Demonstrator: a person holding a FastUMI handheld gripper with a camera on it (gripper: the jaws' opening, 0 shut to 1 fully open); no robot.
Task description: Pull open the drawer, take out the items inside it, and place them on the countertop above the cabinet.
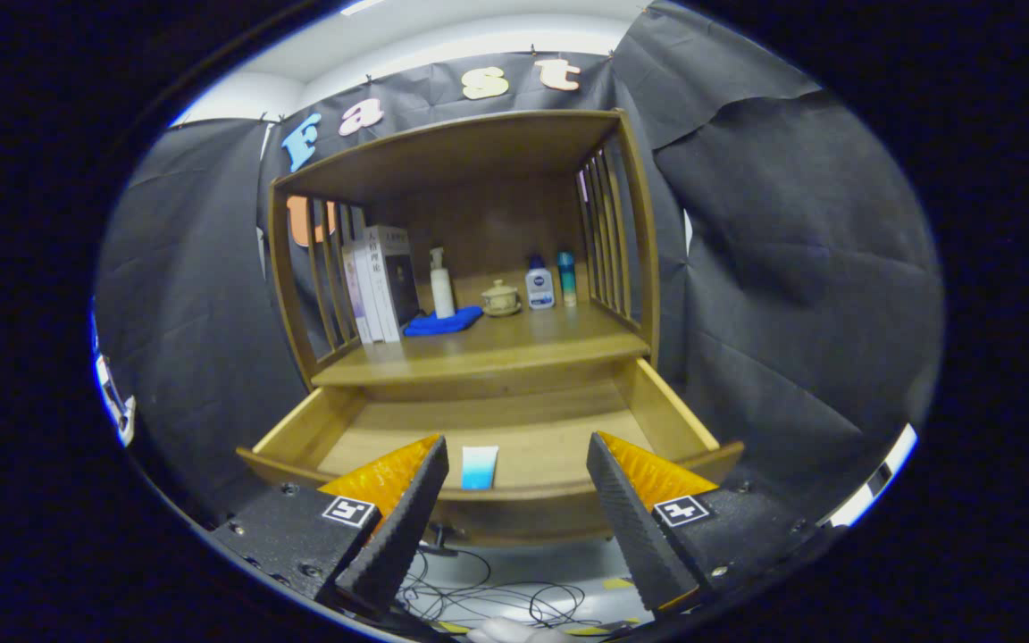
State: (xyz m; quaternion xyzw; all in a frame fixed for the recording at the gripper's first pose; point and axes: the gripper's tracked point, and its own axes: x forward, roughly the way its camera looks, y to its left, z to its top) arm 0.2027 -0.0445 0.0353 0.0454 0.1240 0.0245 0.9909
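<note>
Drawer (514,429) open; gripper (514,513) wide, empty, lined up on tube (480,467) at bottom centre for pickup.

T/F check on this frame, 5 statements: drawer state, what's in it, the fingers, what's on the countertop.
1. The drawer is pulled open. True.
2. The gripper is shut on the blue-and-white item. False: its fingers stand open and hold nothing; the item lies in the drawer just ahead of them, near the front wall.
3. The books lie flat on the countertop. False: they stand upright beside the left slats.
4. A white spray bottle stands by a blue cloth on the countertop. True.
5. The drawer holds several bottles. False: only the one flat item is visible inside; the bottles stand on the countertop.
</note>
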